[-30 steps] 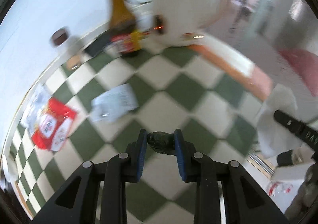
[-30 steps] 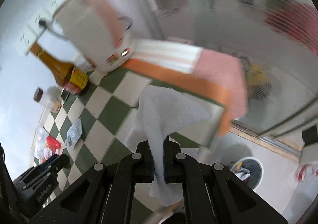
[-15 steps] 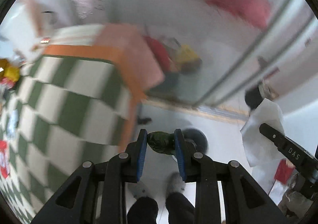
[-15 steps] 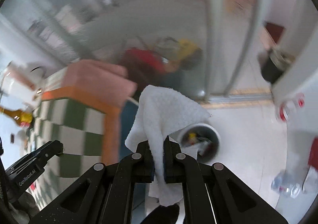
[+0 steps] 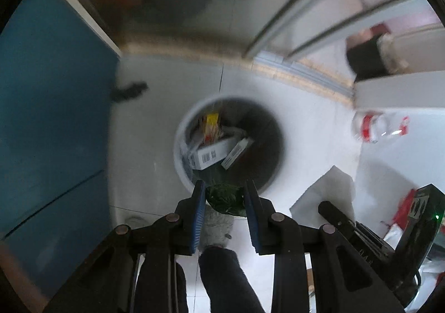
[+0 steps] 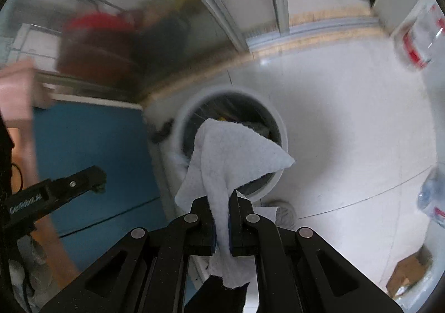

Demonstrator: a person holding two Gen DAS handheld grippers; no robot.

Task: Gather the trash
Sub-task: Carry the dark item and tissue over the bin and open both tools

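Observation:
My left gripper (image 5: 224, 196) is shut on a dark green crumpled wrapper (image 5: 225, 198) and holds it above the near rim of a round grey trash bin (image 5: 180, 129) on the white floor. The bin holds boxes and packets. My right gripper (image 6: 221, 210) is shut on a white paper towel (image 6: 230, 151) that hangs up and over in front of the same bin (image 6: 282, 129). The right gripper and its towel also show in the left wrist view (image 5: 328, 193); the left gripper shows in the right wrist view (image 6: 83, 176).
A blue cabinet front (image 5: 50, 107) stands left of the bin. Clear plastic bottles with red labels (image 5: 372, 126) lie to the right, also in the right wrist view (image 6: 420, 40). A glass sliding door with a metal track (image 6: 278, 32) runs behind the bin. A person's feet (image 5: 219, 232) are below.
Both grippers have swung from the checkered table down toward the floor. The trash bin now lies just ahead of both. Each still holds its piece.

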